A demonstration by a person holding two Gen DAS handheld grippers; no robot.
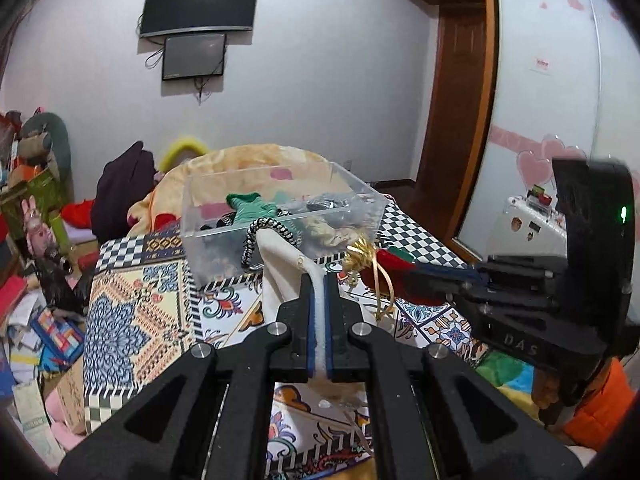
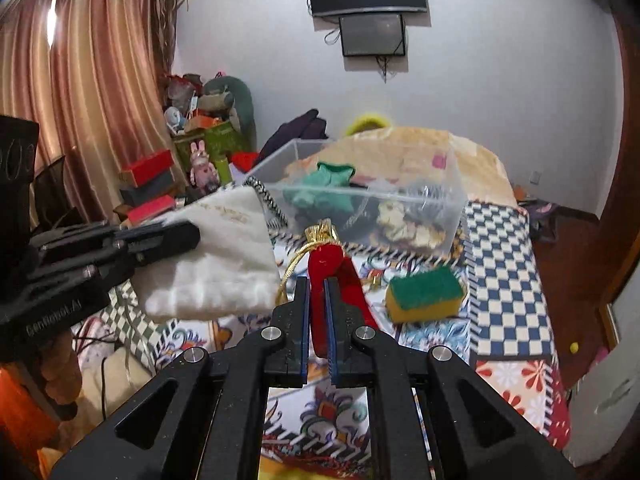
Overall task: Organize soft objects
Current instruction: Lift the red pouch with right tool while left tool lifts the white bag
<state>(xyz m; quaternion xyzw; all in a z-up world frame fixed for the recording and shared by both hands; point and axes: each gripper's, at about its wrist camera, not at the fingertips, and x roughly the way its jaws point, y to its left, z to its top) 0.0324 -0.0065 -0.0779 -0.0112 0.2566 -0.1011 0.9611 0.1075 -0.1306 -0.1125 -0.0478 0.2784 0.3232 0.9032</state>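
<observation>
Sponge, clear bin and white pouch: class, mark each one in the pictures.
Sponge (image 2: pixel 426 293): right wrist view, on its green scouring top.
Clear bin (image 2: pixel 452 204): right wrist view, on its near right wall.
White pouch (image 2: pixel 224 264): right wrist view, on its quilted face, beside the left jaws.

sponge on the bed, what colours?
Green top, yellow body; sponge shows best in right wrist view.

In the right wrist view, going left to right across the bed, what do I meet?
Left gripper shut on the white pouch → right gripper shut on the red pouch with gold trim → green-and-yellow sponge → blue-and-white checkered patch of the bedspread.
</observation>
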